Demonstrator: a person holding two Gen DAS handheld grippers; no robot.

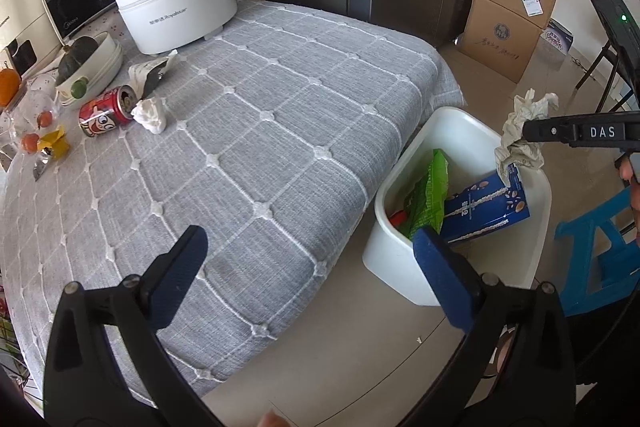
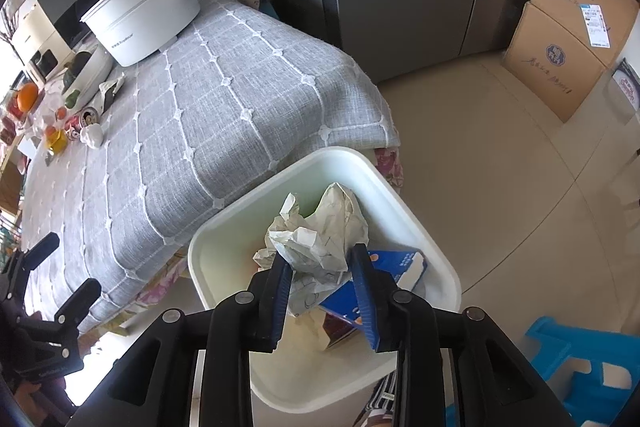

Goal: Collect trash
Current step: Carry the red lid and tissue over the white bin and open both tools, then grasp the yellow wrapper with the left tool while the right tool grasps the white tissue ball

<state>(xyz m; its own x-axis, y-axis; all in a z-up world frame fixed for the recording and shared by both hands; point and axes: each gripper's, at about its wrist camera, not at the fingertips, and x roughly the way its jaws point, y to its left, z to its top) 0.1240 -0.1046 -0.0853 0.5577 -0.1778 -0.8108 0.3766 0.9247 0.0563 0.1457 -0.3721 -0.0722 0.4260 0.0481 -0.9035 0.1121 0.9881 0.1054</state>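
Above the white bin [image 2: 224, 227] beside the table [image 1: 280, 115]: crumpled paper wad [image 2: 320, 239], pale and creased, between the right gripper [image 2: 320, 291] pads, apparently pinched yet, directly over the opening. Nearer hand for the drop: right. Left gripper [image 1: 308, 267] wide, nothing held. Far across the cloth: red can [image 1: 106, 111] on its side, white tissue [image 1: 150, 113] touching it.

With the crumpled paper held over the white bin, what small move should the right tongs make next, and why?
Probably open wider: the right tongs hold the crumpled paper directly above the white bin, so it should drop inside.
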